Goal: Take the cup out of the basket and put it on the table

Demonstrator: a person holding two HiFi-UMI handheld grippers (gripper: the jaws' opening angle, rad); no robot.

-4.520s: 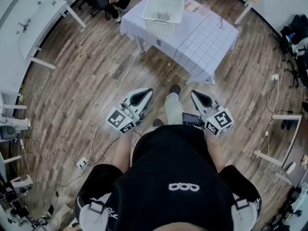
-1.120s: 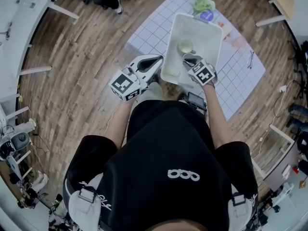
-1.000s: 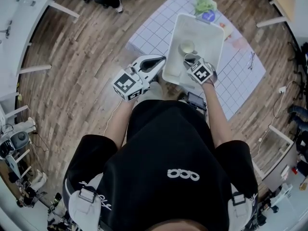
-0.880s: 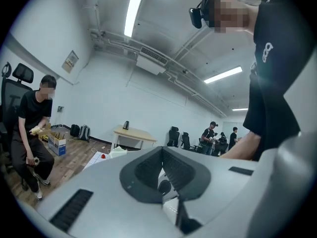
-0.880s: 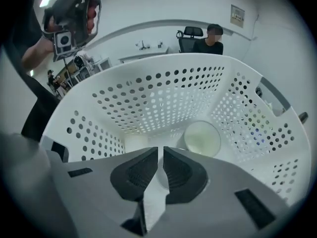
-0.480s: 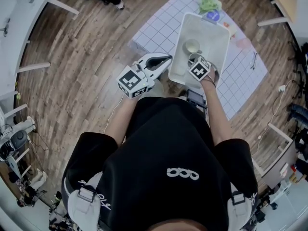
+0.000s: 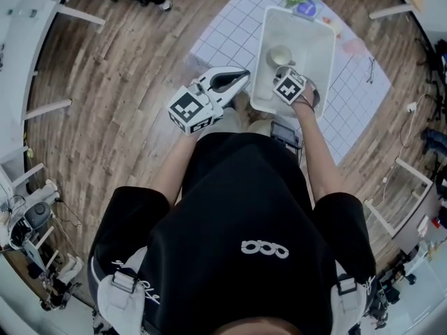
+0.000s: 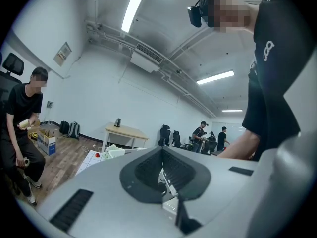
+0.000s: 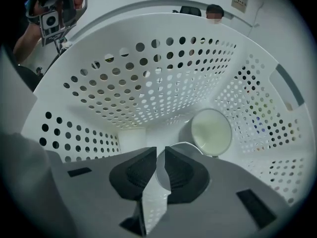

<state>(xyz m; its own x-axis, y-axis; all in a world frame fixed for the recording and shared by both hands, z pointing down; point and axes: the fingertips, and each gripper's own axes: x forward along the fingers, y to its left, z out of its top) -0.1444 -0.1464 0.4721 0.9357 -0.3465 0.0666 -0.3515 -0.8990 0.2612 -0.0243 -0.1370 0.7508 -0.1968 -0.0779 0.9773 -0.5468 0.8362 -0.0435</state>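
Right gripper [image 9: 161, 151], jaws nearly together, points down into basket [image 9: 148, 83] just beside cup [image 9: 212, 132]; left gripper [image 7: 241, 77] closed, empty.

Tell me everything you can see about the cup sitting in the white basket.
The cup is a white mug, glossy like ceramic, with a pale inside where nothing shows. It stands upright on the floor of the perforated white basket. Its looped handle points toward the shut right gripper, at its jaw tips; whether they touch cannot be told.
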